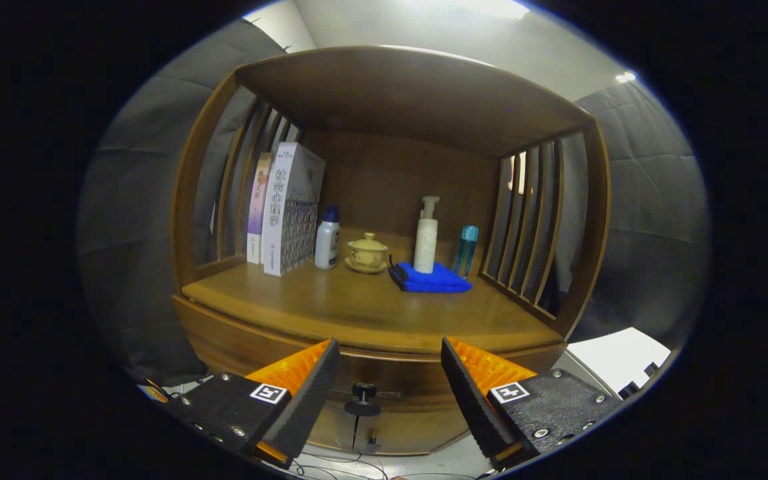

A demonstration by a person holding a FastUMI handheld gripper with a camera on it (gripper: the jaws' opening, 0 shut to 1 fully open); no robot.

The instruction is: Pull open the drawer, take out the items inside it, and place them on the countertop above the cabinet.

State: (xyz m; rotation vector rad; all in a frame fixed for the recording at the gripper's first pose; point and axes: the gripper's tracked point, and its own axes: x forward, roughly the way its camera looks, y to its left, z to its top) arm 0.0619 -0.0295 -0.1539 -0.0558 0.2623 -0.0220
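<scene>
Gripper (391, 350): fingers spread open, empty. Drawer (384, 377) closed, wooden, one dark knob (363, 393) between fingers. Countertop (357, 310) above carries two books (284, 213), three bottles (426, 237).

brown cabinet (384, 313) – blue cloth (432, 279) (folded), white bottle (426, 237)

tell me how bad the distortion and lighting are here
Gripper view: strong fisheye bowing of the cabinet; bright ceiling glare above, dim shelf interior; pump bottle and drawer knob stay sharp; the open claw frames the knob.
</scene>
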